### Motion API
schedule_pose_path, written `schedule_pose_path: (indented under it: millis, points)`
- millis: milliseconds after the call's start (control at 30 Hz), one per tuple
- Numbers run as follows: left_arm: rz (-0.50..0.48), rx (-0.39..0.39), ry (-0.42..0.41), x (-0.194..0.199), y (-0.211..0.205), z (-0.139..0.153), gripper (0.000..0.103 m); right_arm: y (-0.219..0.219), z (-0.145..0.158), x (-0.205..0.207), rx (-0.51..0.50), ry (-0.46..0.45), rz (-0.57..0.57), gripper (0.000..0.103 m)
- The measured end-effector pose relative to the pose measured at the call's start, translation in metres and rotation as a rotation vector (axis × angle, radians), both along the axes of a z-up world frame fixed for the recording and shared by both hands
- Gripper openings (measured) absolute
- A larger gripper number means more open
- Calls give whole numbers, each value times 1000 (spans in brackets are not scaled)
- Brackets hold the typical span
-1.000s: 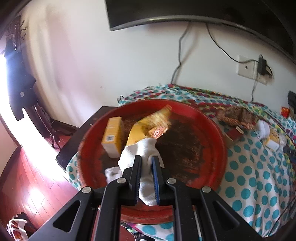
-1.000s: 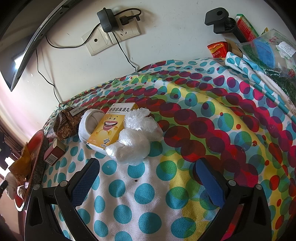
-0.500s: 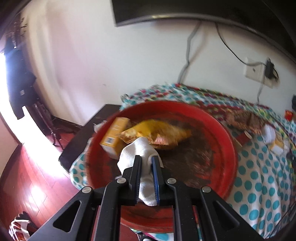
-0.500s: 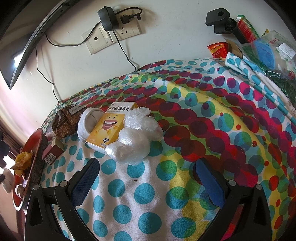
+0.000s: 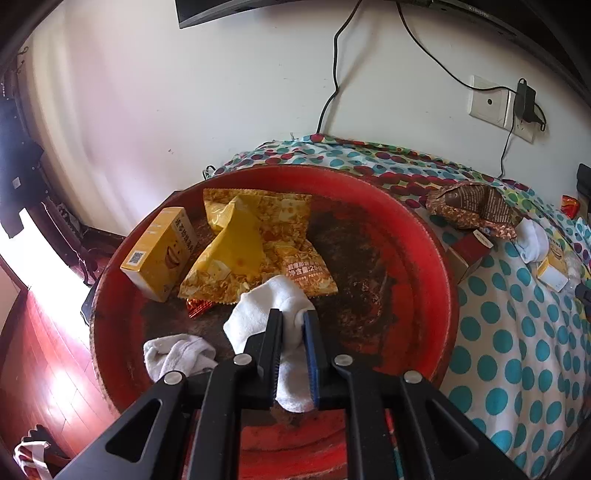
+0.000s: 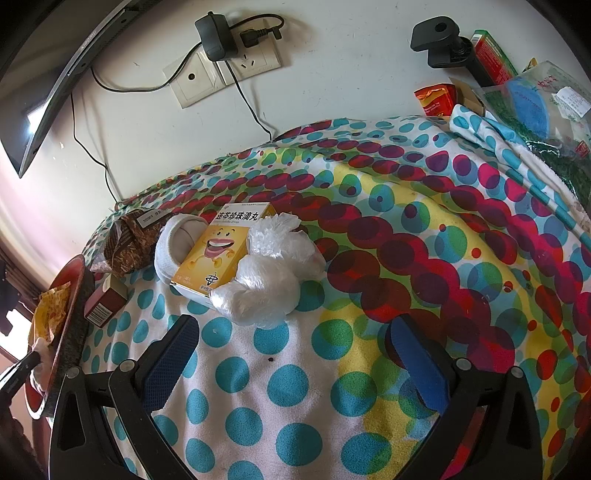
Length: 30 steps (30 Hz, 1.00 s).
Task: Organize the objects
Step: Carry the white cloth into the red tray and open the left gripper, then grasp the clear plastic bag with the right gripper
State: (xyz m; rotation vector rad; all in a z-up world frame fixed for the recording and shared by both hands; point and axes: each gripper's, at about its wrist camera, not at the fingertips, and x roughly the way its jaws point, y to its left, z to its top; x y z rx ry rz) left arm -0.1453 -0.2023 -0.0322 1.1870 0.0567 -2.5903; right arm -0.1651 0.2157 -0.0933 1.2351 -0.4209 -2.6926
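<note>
My left gripper (image 5: 292, 319) hangs low over the red tray (image 5: 436, 258), its jaws just starting to ease apart with a white sock (image 5: 266, 314) between them; the pads look as if they press the cloth yet, though I cannot be sure from this angle. The sock's free end drapes onto the tray floor near its middle. A second white sock (image 5: 177, 352) lies crumpled toward the tray's near left rim. Along the far left rim stands a yellow medicine box (image 5: 159, 254), and just beside it two yellow snack bags (image 5: 255, 243) overlap, the nearer one touching the held sock. The tray's floor is dark and worn.

The tray sits at the left edge of a surface covered by a polka-dot cloth (image 6: 258, 369), pushed against a white wall. On that wall are a socket plate (image 6: 221, 70) with a black charger (image 6: 214, 40) plugged in, and the bottom edge of a screen (image 5: 332, 9) above. Left of the surface the red wooden floor (image 5: 40, 350) catches strong sunlight.

My right gripper (image 6: 291, 354) hovers over the cloth's near edge, jaws wide and holding nothing. Toward the cloth's left side, well clear of it, lie another yellow medicine box (image 6: 218, 254), a clear crumpled plastic bag (image 6: 266, 284) touching it, a white sock (image 6: 173, 240), a brown snack wrapper (image 6: 129, 240) and a small red box (image 6: 105, 306) against the tray's rim.
</note>
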Motion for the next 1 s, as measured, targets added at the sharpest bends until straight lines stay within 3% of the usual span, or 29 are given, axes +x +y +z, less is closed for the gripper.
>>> schedule_pose_path:
  millis: [67, 133, 167, 233, 367, 467, 800, 867, 1000]
  points:
    - [-5, 25, 3, -1, -1, 0, 20, 0, 0, 0, 1, 0, 0, 103]
    - [-5, 5, 14, 1, 2, 3, 43, 0, 0, 0, 2, -1, 0, 103]
    - [-6, -15, 36, 5, 5, 8, 61, 1, 0, 0, 1, -1, 0, 103]
    - [-16, -27, 132, 23, 13, 26, 64, 0, 0, 0, 0, 0, 0, 103]
    - [-57, -50, 289, 67, 39, 58, 81, 0, 1, 0, 13, -4, 1, 103]
    - [-89, -60, 269, 83, 53, 54, 83, -3, 0, 0, 47, -14, 1, 103]
    - [-169, 84, 208, 127, 70, 0, 83, -17, 5, -6, 139, -28, 64, 102]
    - [-159, 111, 209, 135, 66, -7, 83, -25, 11, -11, 144, -12, 80, 95]
    - [-125, 173, 221, 145, 49, -16, 83, -43, 12, -28, 240, -34, 120, 44]
